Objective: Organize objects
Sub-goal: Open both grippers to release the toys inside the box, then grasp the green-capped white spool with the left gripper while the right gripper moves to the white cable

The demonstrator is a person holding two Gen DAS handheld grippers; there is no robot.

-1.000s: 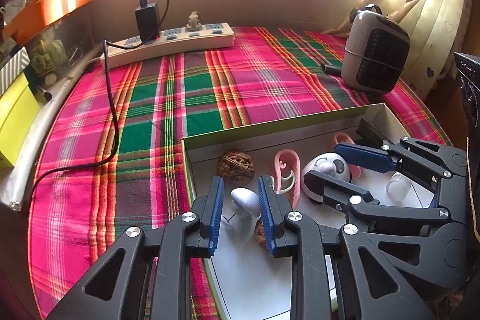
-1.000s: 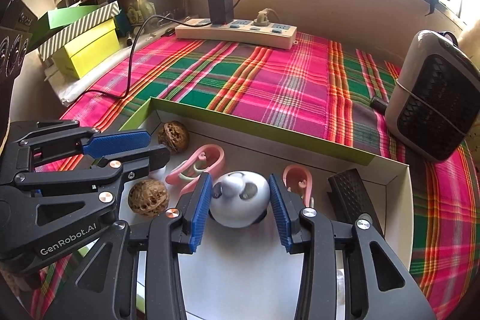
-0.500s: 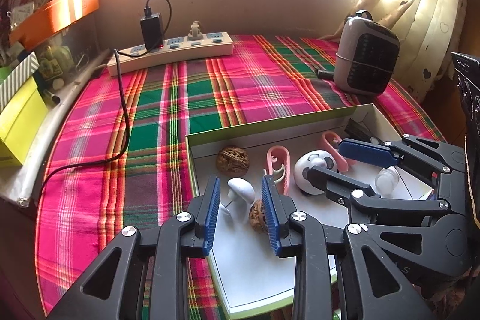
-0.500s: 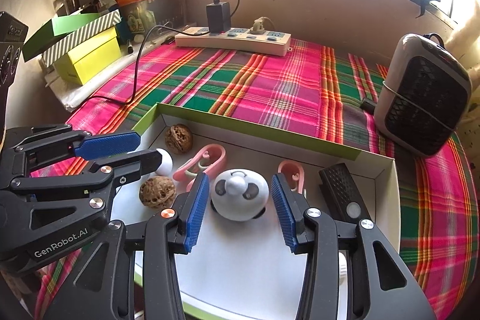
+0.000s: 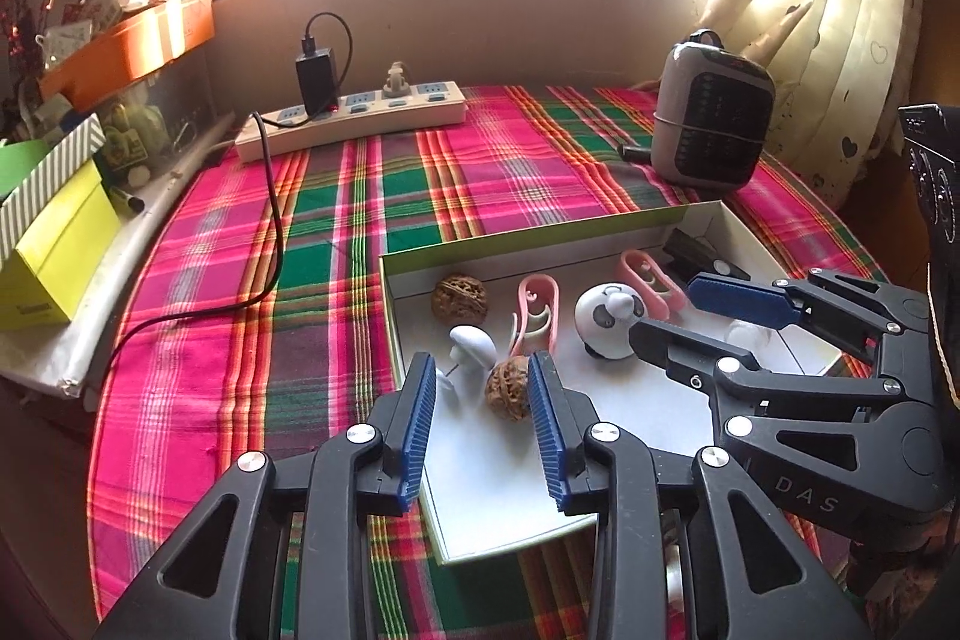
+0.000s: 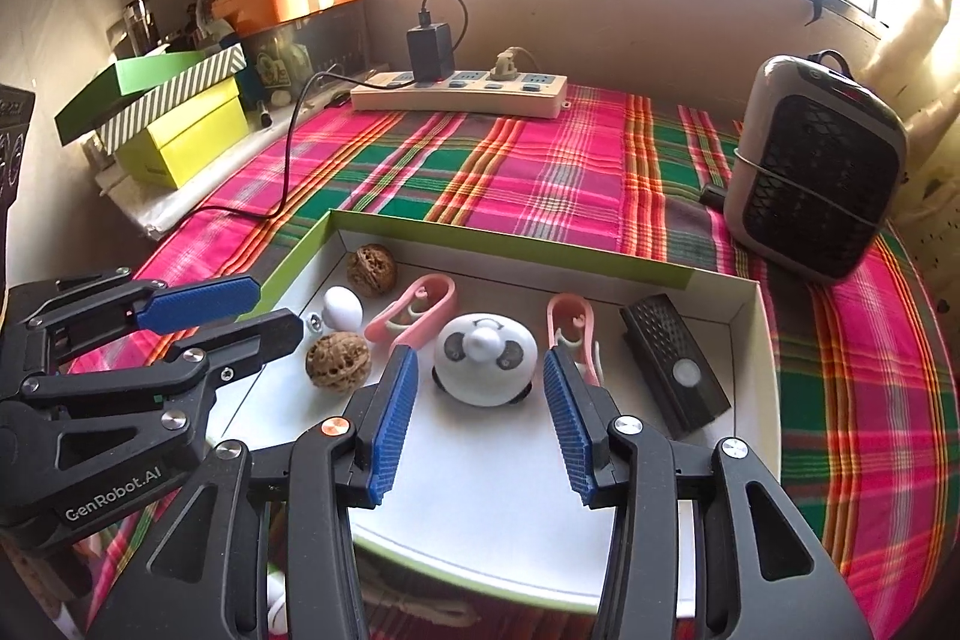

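Only the right wrist view shows the whole black remote (image 6: 675, 361) in the box (image 6: 510, 253).

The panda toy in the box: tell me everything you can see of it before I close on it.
The panda toy is a round white dome, glossy like hard plastic, with black eye patches, a white knob on top and black bits at its base. It sits upright on the white floor of the box, near the middle, between two pink clips. The right gripper is open, its blue fingers flanking it; whether they touch it is unclear.
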